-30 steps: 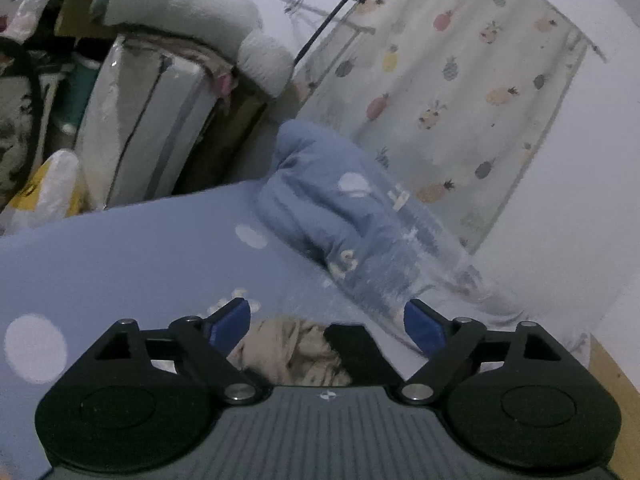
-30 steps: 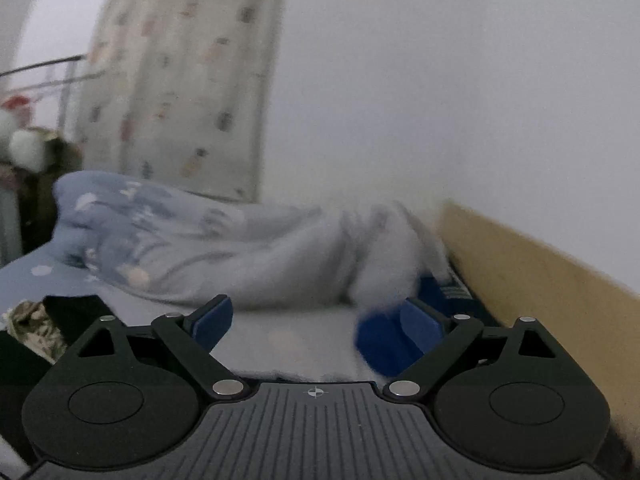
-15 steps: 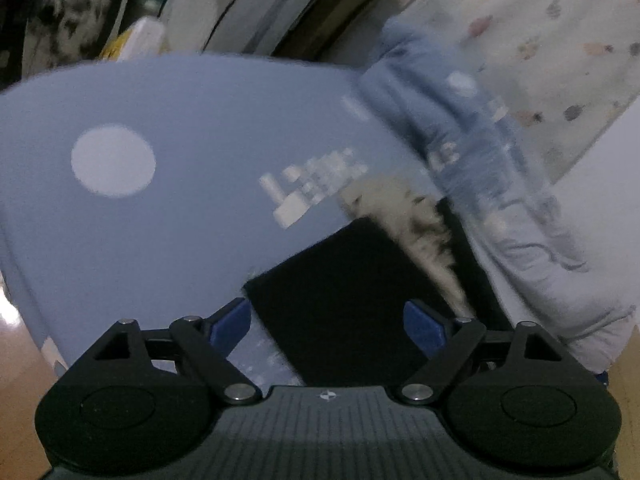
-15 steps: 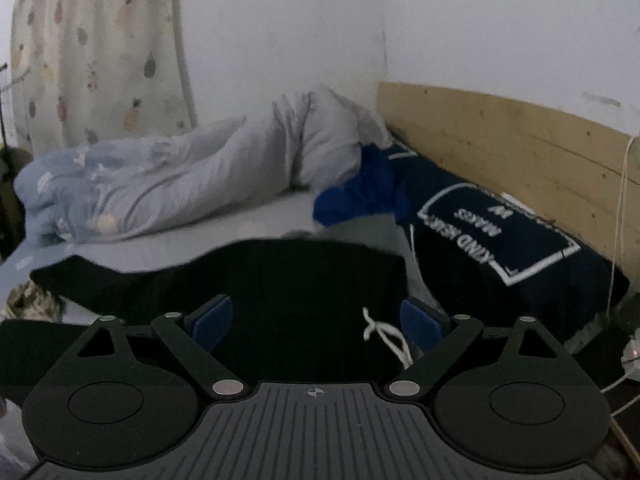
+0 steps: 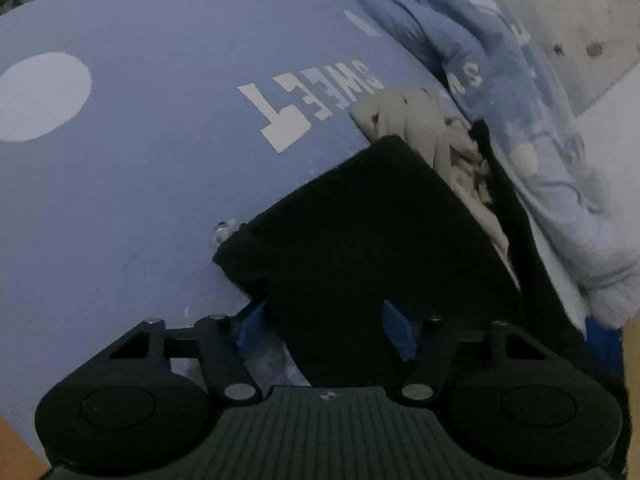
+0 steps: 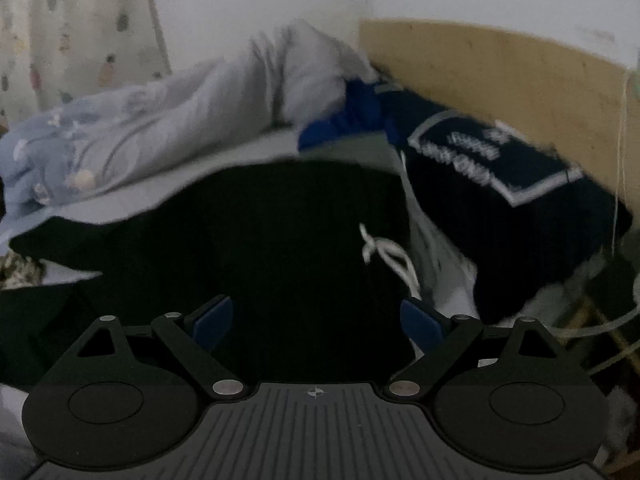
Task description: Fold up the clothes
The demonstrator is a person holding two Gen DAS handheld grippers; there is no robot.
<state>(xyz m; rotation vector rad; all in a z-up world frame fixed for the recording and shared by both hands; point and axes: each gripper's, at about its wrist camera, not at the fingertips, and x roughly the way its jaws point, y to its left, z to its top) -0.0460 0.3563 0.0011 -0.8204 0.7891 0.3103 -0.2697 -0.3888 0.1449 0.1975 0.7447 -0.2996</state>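
Black garment [image 5: 372, 224] flat on blue bedsheet [image 5: 132, 184], white drawstring [image 6: 386, 252], left gripper [image 5: 324, 328] and right gripper [image 6: 316, 320] fingers [image 6: 212, 320] spread wide over it, grasping nothing.

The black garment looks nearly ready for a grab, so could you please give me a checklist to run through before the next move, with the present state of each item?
1. Left gripper open: ok, its blue pads stand apart.
2. Black garment between the left pads: ok, its near edge lies in the gap.
3. Right gripper open: ok, and it holds nothing.
4. Black cloth between the right pads: ok, it fills the gap.
5. White drawstring clear of the right pads: ok, it lies beyond them.
6. Beige garment free of the black one: not ok, they overlap.
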